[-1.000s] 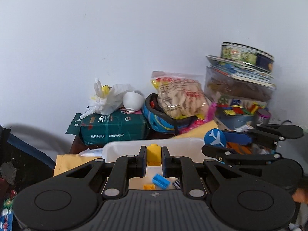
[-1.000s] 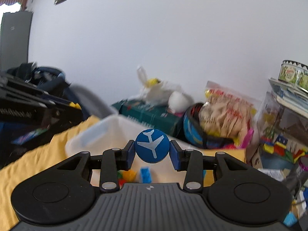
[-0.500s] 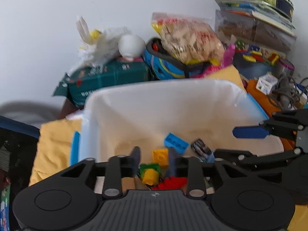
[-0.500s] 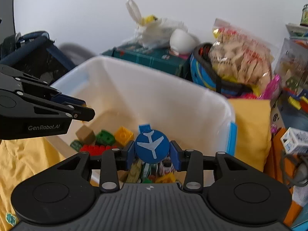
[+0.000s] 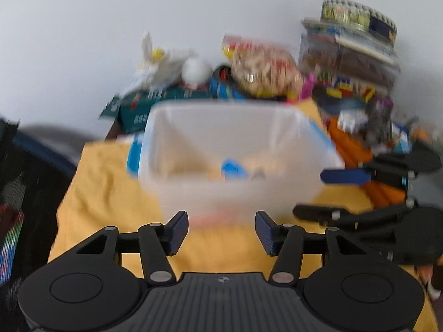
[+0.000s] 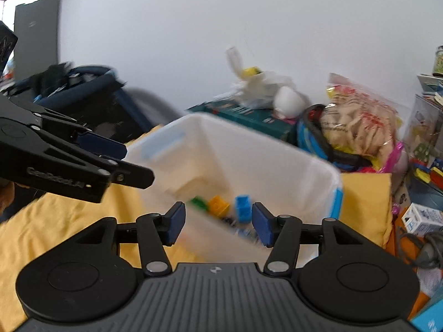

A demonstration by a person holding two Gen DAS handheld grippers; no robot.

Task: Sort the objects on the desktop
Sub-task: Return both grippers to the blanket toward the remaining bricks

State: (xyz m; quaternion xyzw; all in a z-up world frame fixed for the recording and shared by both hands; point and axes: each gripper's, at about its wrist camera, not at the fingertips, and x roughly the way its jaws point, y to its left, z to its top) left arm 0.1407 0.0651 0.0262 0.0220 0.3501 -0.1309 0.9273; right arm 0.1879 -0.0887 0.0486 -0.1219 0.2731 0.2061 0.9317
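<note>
A: What did the left wrist view give that the right one did not?

B: The stack at the back right, with a round tin [image 5: 358, 13] on top. It also showed the right tongs [image 5: 326, 193] from the side, spread apart with nothing between them. The frame was blurred, so inside the white bin [image 5: 238, 191] only one blue block [image 5: 232, 169] could be made out.

A: And the right wrist view?

B: It looked deeper into the white bin [image 6: 290, 155]. I counted three blocks clearly: one green block [image 6: 199, 202], one yellow block [image 6: 218, 205] and one blue block [image 6: 243, 210], lying close together on the bin floor. Darker bits beside them were too smeared to name. The left tongs [image 6: 130, 163] showed at the left edge, parted and empty.

A: Both tongs, then?

B: Each pair stood wide open in its own view, left tongs [image 5: 221, 231] and right tongs [image 6: 218, 224], holding nothing, just in front of the bin's near wall.

A: The surface and room?

B: A yellow cloth [image 6: 69, 215] covered the desk under the bin. Behind it sat a green box [image 6: 249, 116], a snack bag [image 6: 360, 121] and a plain white wall [image 6: 221, 27].
</note>
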